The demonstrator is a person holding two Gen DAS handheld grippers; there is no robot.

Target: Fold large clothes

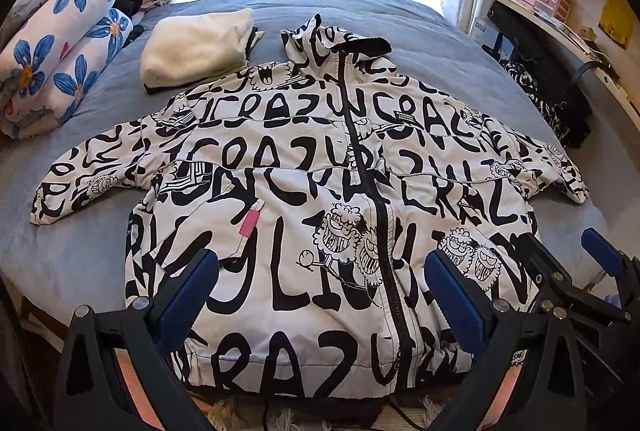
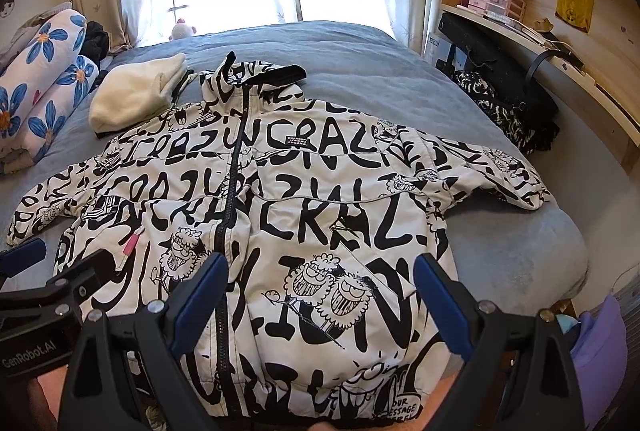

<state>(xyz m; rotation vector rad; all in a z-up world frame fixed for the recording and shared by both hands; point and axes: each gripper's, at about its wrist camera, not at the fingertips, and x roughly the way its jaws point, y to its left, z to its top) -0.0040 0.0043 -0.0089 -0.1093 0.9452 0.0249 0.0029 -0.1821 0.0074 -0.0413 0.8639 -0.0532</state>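
We see a black-and-white lettered jacket (image 1: 320, 167) spread front-up and zipped across the grey-blue bed (image 1: 360, 15), its hem at the near edge and its hood toward the far edge. Our left gripper (image 1: 320, 291) and right gripper (image 2: 320, 295) hang over the hem with fingers spread apart, grasping nothing. A folded cream garment (image 1: 196, 43) lies near the far left corner, beside a rolled floral quilt (image 1: 60, 55) along the left edge.
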